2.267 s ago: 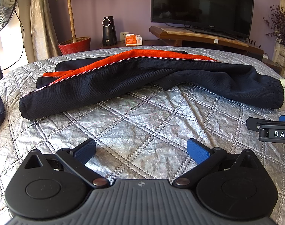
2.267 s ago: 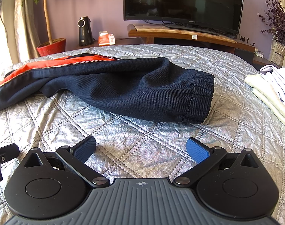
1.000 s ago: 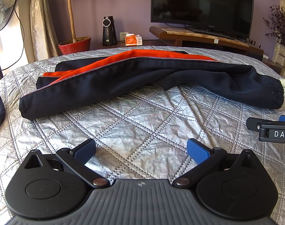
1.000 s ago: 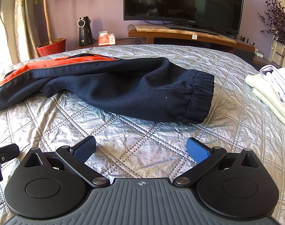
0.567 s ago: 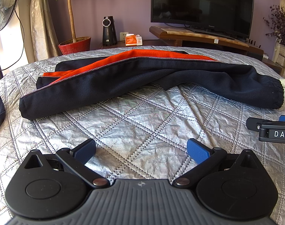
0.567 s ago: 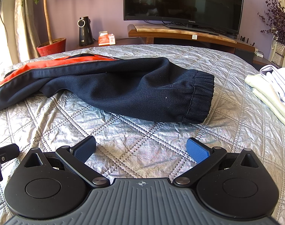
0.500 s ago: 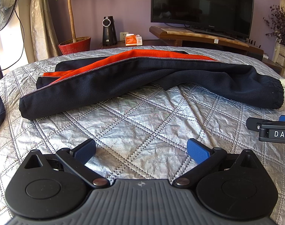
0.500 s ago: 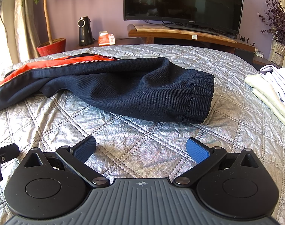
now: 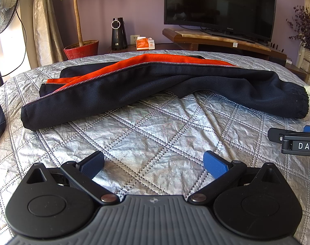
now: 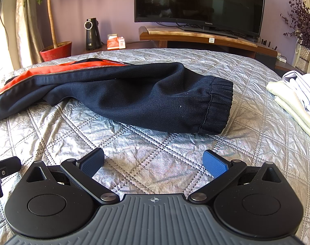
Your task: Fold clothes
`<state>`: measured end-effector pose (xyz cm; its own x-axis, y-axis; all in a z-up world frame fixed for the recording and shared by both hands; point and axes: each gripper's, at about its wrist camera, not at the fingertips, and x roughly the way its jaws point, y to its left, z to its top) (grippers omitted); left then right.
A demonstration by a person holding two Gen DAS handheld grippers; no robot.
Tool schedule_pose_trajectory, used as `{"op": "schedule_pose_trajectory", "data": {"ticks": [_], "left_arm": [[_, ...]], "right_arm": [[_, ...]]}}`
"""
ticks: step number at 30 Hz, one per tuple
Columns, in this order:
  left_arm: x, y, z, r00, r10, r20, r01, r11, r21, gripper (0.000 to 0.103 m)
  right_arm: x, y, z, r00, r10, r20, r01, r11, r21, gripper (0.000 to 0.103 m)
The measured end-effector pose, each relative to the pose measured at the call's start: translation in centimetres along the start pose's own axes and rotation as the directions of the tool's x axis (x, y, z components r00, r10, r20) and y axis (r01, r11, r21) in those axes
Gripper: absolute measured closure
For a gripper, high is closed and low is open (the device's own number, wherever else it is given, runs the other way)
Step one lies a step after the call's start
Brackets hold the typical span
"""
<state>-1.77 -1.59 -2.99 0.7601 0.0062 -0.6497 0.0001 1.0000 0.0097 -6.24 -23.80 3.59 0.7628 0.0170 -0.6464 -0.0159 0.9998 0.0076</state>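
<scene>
Beside navy jacket, folded pale clothes.

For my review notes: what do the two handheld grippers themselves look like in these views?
The left gripper and the right gripper look alike: a ribbed grey body with a small crosshair mark, two round black housings, black linkage arms with silver pivot pins, and textured blue finger pads. White letters "DAS" show on the right gripper's side in the left view. No cables or sleeves are visible.

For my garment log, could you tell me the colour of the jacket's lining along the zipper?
Bright orange-red lining against the navy jacket, clearest in the left wrist view.
</scene>
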Motion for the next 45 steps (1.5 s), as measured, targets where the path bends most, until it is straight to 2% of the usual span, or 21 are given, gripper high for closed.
{"op": "schedule_pose_trajectory", "data": {"ticks": [32, 38, 41, 43, 45], "left_arm": [[0.4, 0.5, 0.1, 1.0, 0.0, 0.0, 0.0, 1.0, -0.001, 0.0], [0.6, 1.5, 1.0, 0.999, -0.033, -0.027, 0.033, 0.999, -0.023, 0.001], [0.7, 2.6, 1.5, 0.999, 0.038, -0.008, -0.038, 0.995, -0.092, 0.001], [1.2, 3.7, 2.0, 0.996, 0.064, -0.055, -0.072, 0.984, -0.162, 0.001], [1.5, 4.4, 2.3, 0.992, 0.096, -0.085, -0.109, 0.981, -0.161, 0.001]], "right_arm": [[0.3, -0.4, 0.2, 1.0, 0.0, 0.0, 0.0, 1.0, 0.0, 0.0], [-0.1, 0.1, -0.1, 1.0, -0.001, 0.0, 0.001, 1.0, 0.0, 0.0], [-0.3, 0.6, -0.2, 1.0, -0.003, 0.0, 0.003, 1.0, -0.006, 0.0], [-0.6, 1.0, -0.4, 1.0, -0.002, -0.001, 0.002, 1.0, -0.011, 0.0], [-0.8, 0.7, -0.3, 0.999, 0.038, -0.019, -0.039, 0.998, -0.04, 0.0]]}}
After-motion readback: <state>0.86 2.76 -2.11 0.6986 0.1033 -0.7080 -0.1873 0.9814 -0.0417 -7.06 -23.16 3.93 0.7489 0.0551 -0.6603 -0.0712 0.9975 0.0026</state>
